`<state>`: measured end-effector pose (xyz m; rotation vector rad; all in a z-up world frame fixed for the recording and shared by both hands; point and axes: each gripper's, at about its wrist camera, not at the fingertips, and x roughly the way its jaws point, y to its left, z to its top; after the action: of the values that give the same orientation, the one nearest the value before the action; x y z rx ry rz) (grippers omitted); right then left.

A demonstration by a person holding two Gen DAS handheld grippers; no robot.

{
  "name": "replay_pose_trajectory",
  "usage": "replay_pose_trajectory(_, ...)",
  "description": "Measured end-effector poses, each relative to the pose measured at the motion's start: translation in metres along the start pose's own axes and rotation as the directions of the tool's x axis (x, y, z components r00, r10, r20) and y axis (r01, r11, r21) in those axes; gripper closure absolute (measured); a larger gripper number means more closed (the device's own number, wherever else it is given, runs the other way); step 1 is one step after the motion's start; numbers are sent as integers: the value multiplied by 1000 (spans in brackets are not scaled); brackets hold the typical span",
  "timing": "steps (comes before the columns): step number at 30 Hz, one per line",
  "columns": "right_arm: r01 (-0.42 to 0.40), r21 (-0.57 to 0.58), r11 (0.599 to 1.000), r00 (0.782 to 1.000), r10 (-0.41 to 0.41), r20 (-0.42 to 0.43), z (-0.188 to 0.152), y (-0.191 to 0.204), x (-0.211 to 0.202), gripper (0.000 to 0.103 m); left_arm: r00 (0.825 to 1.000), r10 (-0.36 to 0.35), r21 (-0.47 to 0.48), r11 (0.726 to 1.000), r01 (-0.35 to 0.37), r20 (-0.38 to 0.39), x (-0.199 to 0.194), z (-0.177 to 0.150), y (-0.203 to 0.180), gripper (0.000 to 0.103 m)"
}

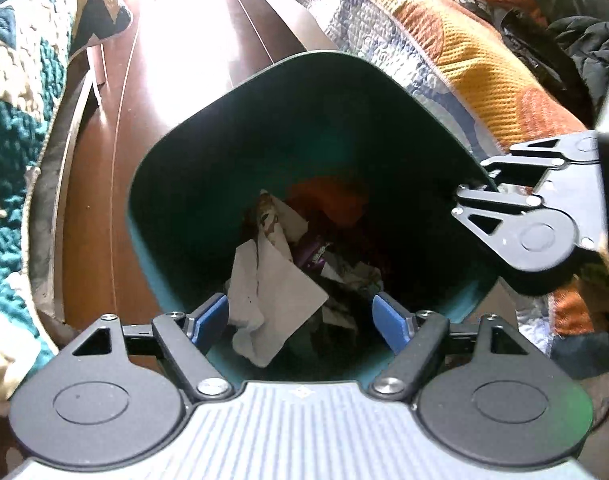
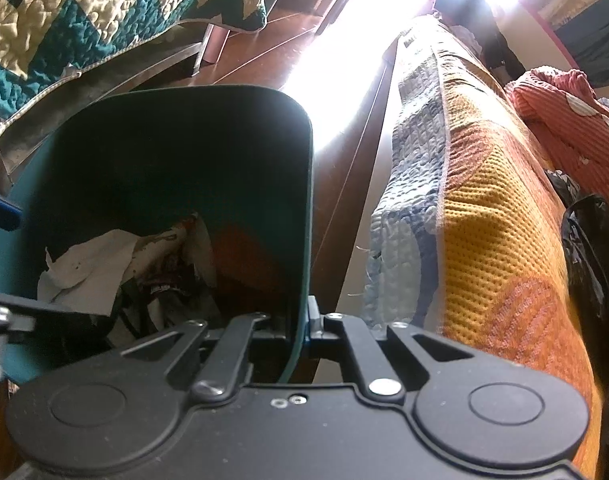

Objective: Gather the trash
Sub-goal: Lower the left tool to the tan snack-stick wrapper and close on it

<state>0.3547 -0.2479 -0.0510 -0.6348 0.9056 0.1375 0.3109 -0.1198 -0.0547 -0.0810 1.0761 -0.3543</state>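
Wood floor (image 1: pixel 104 208); green bin (image 1: pixel 176 168) standing between beds.

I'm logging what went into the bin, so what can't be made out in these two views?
- Bin bottom, left wrist view: white paper and shadow cover it.
- Purple wrapper print: too small and dark.
- Right gripper pads, right wrist view: hidden by the bin wall they clamp.
- Black item: cut off at the right edge.

The left wrist camera looks steeply down into the green bin (image 1: pixel 208 120) from close above. The right wrist camera sits low at the bin's right wall (image 2: pixel 304 216), very near, facing the far floor. Both views share the bin and the paper trash (image 1: pixel 272 300) inside.
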Motion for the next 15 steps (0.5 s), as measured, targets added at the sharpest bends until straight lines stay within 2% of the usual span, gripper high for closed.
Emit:
replay_pose_trajectory(4, -1, 3, 1000, 1000, 1, 1, 0, 0, 0, 98, 999, 10, 21, 1000, -11, 40, -29, -15, 6, 24)
replay_pose_trajectory(6, 0, 4, 1000, 1000, 0, 1, 1, -1, 1, 98, 997, 15, 33, 999, -18, 74, -46, -28, 10, 20)
replay_pose_trajectory(8, 0, 3, 1000, 1000, 0, 2, 0, 0, 0, 98, 997, 17, 24, 1000, -19, 72, -53, -42, 15, 20)
replay_pose_trajectory(12, 0, -1, 1000, 1000, 0, 2, 0, 1, -1, 98, 997, 68, -9, 998, -68, -25, -29, -77, 29, 20)
replay_pose_trajectory(15, 1, -5, 1000, 1000, -1, 3, 0, 2, -1, 98, 983, 105, -46, 992, -113, -151, 14, -104, 41, 20)
